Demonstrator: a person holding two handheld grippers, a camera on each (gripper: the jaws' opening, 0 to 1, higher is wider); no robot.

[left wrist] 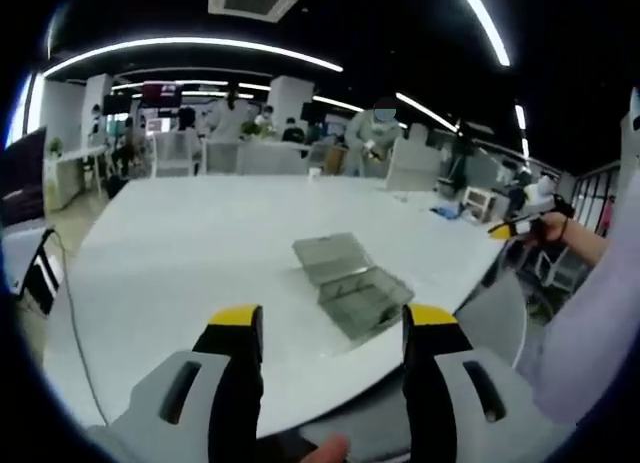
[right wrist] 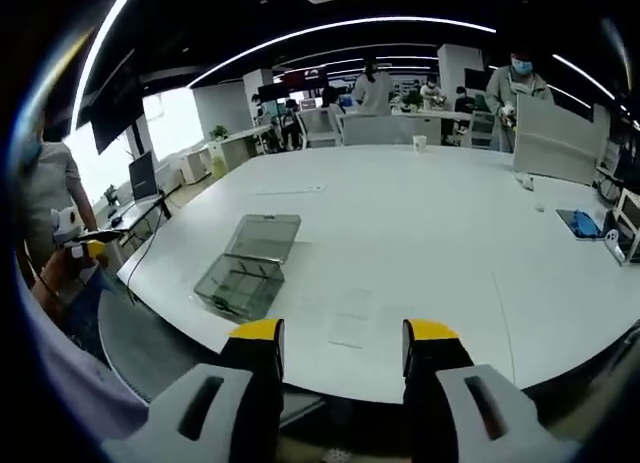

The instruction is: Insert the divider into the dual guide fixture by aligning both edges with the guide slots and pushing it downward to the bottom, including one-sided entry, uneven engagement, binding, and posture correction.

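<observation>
A clear grey plastic box (left wrist: 352,284) with its lid folded back sits on the white table (left wrist: 200,243), just ahead of my left gripper (left wrist: 335,321). That gripper stands open with nothing between its yellow-tipped fingers. In the right gripper view the same box (right wrist: 243,267) lies ahead and to the left of my right gripper (right wrist: 345,333), also open and holding nothing. A faint clear flat piece (right wrist: 351,317) lies on the table beside the box; I cannot tell if it is the divider. Each gripper hovers off the table's near edge.
The right gripper (left wrist: 518,226) shows in a hand at the far right of the left gripper view; the left gripper (right wrist: 84,249) shows at the left edge of the right gripper view. Grey chairs (right wrist: 140,333) stand at the table's edge. A blue item (right wrist: 586,223) and a cup (right wrist: 420,143) lie farther off. People stand behind.
</observation>
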